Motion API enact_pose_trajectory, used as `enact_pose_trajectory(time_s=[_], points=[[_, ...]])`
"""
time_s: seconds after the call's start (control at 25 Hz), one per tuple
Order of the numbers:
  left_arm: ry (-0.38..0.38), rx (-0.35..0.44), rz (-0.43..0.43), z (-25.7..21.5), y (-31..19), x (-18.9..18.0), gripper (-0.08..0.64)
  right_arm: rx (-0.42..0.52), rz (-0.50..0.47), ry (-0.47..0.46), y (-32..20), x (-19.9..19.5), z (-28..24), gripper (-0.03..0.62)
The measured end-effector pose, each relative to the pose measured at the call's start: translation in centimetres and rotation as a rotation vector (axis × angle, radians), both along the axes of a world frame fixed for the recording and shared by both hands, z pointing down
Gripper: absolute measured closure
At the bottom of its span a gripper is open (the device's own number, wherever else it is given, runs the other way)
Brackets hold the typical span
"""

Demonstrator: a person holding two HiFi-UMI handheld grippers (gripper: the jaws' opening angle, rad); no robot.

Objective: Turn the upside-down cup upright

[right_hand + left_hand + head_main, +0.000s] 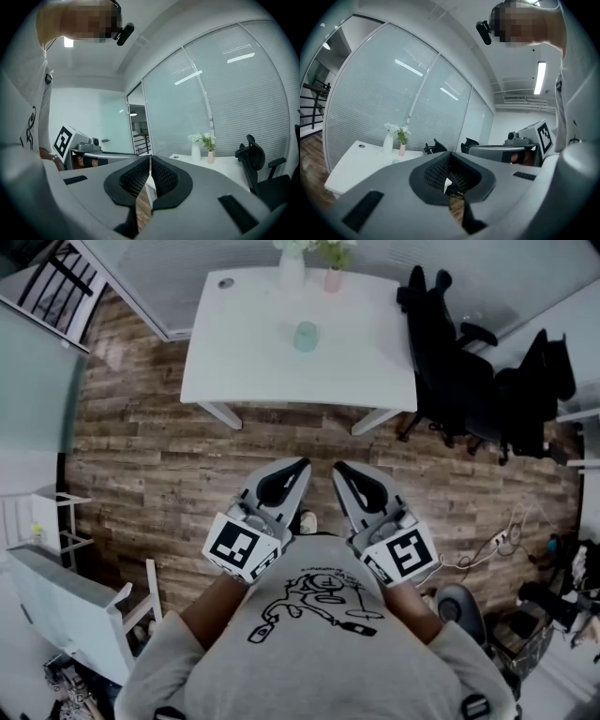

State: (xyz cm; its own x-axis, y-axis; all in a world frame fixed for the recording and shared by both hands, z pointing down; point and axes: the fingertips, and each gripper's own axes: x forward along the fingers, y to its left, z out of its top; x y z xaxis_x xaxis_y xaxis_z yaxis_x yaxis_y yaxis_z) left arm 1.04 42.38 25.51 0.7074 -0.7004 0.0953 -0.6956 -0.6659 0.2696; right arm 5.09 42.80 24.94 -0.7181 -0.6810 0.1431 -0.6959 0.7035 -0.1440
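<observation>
A pale green cup [305,336] stands near the middle of the white table [234,352], far ahead of both grippers; it is too small to tell which way up it sits. In the left gripper view the cup [395,161] is a tiny speck on the table top. My left gripper [302,463] and right gripper [338,466] are held close to my chest over the wooden floor, side by side, well short of the table. Both are shut with nothing between the pads, as the left gripper [450,161] and right gripper [150,164] also show in their own views.
A white vase with flowers [292,263] and a small pink vase [333,277] stand at the table's far edge. Black office chairs [450,352] crowd the table's right side. White furniture [56,521] stands at the left. Cables and a power strip [492,542] lie on the floor at the right.
</observation>
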Motion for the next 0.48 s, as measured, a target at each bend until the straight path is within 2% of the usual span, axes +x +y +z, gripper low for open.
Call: enact_pose_trajectory(time_s=[0.24, 0.48], points=[[-0.009, 0.021, 0.021, -0.3, -5.1, -1.3, 0.555, 0.0, 0.011, -0.003, -5.0, -1.6, -0.1, 0.554], [-0.016, 0.009, 0.031, -0.5, -9.6, -3.7, 0.555, -0.007, 0.011, -0.001, -9.6, -4.1, -0.2, 0.555]])
